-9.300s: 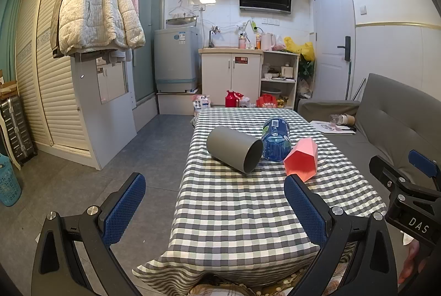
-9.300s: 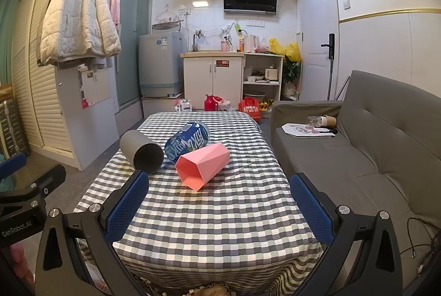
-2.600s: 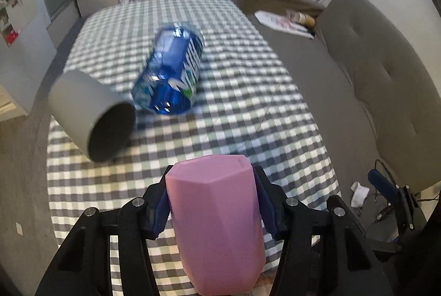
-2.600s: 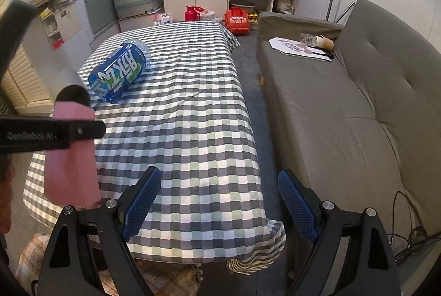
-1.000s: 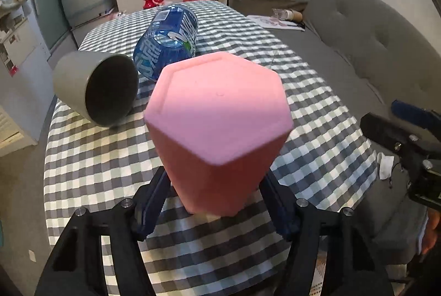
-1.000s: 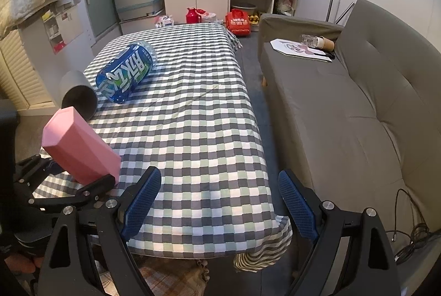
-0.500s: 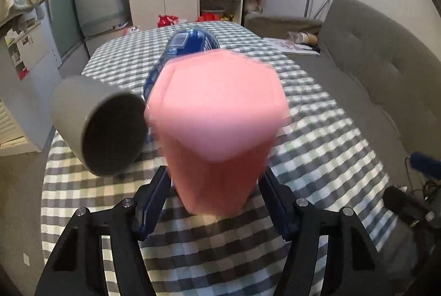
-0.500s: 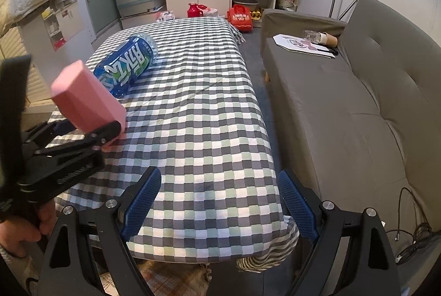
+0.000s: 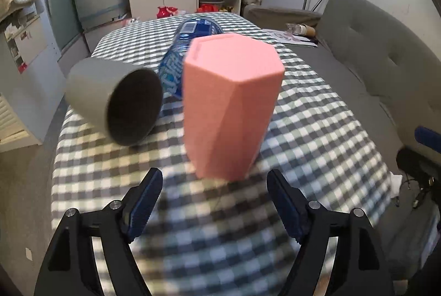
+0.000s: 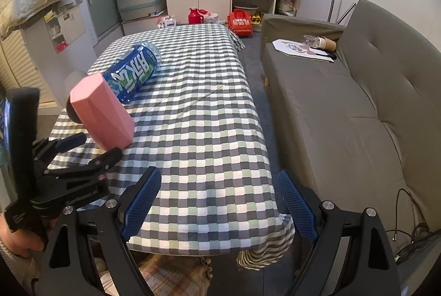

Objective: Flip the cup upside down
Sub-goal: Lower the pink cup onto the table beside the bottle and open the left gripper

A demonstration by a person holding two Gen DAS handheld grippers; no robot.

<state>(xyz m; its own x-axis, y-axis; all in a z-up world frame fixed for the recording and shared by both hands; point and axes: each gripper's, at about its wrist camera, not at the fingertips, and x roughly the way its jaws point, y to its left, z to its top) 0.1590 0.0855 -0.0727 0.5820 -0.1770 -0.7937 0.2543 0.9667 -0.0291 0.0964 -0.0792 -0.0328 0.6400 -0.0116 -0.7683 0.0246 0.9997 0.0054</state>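
A pink faceted cup (image 9: 231,108) stands mouth-down on the checked tablecloth (image 9: 317,136), its closed base facing up. It also shows in the right wrist view (image 10: 100,114). My left gripper (image 9: 215,199) is open just in front of the cup, its blue pads apart from it on both sides. It also shows in the right wrist view (image 10: 80,150), just below the cup. My right gripper (image 10: 217,202) is open and empty over the table's near right edge.
A grey cup (image 9: 115,100) lies on its side left of the pink one, mouth toward me. A blue bottle (image 10: 132,73) lies behind them. A grey sofa (image 10: 358,114) runs along the table's right side. Cabinets and a washer stand at the back.
My left gripper has let go of the pink cup and drawn back; its jaws have spread. The cup now stands by itself on the cloth. The right gripper barely moved.
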